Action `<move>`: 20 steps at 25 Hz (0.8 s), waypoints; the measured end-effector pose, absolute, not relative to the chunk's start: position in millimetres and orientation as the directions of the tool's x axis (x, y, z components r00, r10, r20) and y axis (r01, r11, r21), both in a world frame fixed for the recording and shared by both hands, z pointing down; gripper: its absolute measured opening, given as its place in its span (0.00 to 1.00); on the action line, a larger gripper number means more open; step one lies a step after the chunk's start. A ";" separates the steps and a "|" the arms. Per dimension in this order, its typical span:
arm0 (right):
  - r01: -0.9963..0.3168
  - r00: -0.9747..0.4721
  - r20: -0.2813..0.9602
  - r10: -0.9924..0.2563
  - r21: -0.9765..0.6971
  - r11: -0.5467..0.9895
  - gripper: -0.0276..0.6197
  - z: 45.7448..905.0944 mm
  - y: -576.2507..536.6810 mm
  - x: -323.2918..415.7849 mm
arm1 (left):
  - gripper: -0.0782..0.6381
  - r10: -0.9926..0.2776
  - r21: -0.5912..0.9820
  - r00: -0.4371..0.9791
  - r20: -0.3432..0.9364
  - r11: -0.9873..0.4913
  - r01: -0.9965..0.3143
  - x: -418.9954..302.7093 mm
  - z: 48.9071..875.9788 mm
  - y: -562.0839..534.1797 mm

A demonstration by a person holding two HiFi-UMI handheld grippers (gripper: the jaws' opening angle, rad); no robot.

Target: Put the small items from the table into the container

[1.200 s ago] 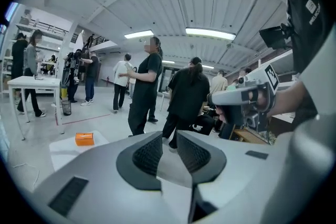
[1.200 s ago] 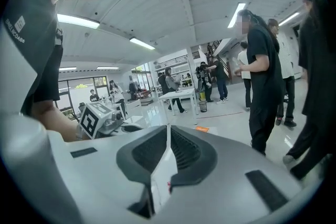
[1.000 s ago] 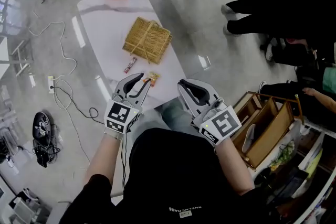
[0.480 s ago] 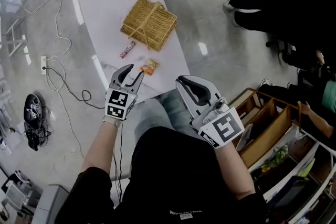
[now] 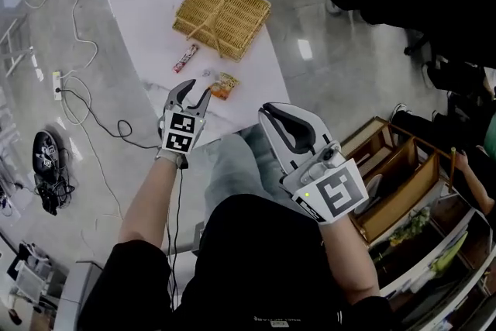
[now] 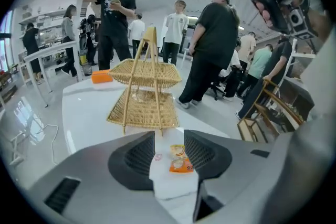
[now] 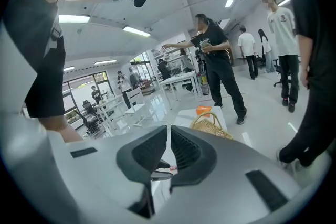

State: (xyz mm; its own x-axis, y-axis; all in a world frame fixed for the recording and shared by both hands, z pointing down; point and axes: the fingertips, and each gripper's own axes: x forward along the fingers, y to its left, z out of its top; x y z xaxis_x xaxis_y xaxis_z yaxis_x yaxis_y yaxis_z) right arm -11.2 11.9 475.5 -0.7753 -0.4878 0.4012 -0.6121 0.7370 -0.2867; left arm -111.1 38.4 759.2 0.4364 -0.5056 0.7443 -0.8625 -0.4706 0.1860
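Whereas the fingers of the left gripper (image 5: 194,92) stood narrower a second ago, they are now found moderately apart with nothing between them. The orange snack packet (image 6: 180,159) is framed in the gap, lying on the surface (image 5: 147,4) just beyond. This gripper has been lowered toward the packet. The fingers of the right gripper (image 7: 168,136) are noted all but together and empty. The wicker basket (image 5: 222,12), upper centre of the head view, and a pink-wrapped bar (image 5: 187,53) beside it are untouched. A grasp of the packet is judged imminent.
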 end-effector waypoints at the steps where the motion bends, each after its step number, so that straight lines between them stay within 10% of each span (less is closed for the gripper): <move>1: -0.617 -0.771 0.409 -0.488 -0.294 0.730 0.06 481.5 11.8 -10.1 | 0.33 -0.490 0.178 0.432 0.757 -0.481 -0.858 -110.2 769.6 38.4; 20: -0.693 -0.717 0.468 -0.516 -0.397 0.602 0.06 540.1 13.5 13.6 | 0.33 -0.335 0.126 0.331 0.882 -0.510 -0.851 -106.3 894.0 17.8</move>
State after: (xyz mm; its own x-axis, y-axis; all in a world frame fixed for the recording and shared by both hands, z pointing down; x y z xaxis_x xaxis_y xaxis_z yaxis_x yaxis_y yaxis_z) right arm 13.6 13.5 540.1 -0.7169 -0.5163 0.4685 -0.6929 0.6017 -0.3973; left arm -106.3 17.8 894.0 0.3314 -0.3353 0.8819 -0.8509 -0.5100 0.1259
